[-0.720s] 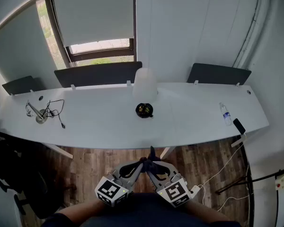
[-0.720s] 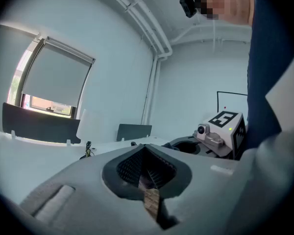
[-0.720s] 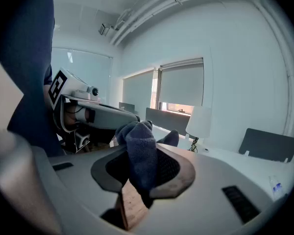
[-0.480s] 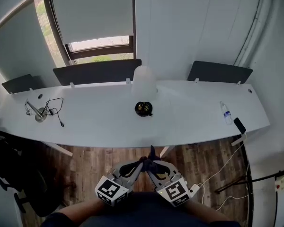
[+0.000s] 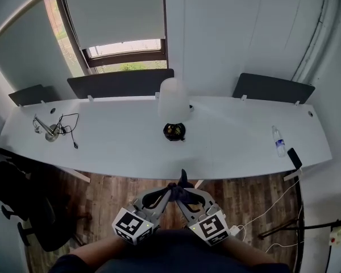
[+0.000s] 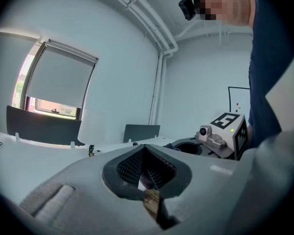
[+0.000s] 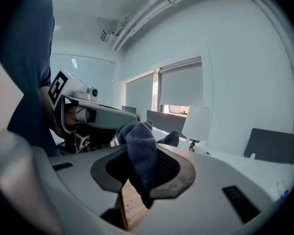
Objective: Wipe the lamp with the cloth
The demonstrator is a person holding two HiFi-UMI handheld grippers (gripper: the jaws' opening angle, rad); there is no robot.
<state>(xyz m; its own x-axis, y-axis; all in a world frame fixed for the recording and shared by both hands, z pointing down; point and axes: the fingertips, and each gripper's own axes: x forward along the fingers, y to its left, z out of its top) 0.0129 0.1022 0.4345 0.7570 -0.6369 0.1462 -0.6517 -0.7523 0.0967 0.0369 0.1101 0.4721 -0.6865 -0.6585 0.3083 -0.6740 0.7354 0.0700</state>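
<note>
Cloth (image 7: 138, 148) sits clamped between jaws of right gripper (image 5: 181, 191).

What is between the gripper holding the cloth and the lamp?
In the head view, only wooden floor and bare white table lie between the right gripper, holding the cloth, and the lamp.

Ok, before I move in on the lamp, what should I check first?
1. Cloth clamped in right gripper: ok.
2. Left gripper shut, nothing in it: ok.
3. Lamp upright on the desk: ok.
4. Space around lamp free: ok; cables and bottle lie far to either side.
5. Cloth on the lamp: not ok; both grippers hang short of the desk's near edge.
6. Lamp switched off: cannot tell.
</note>
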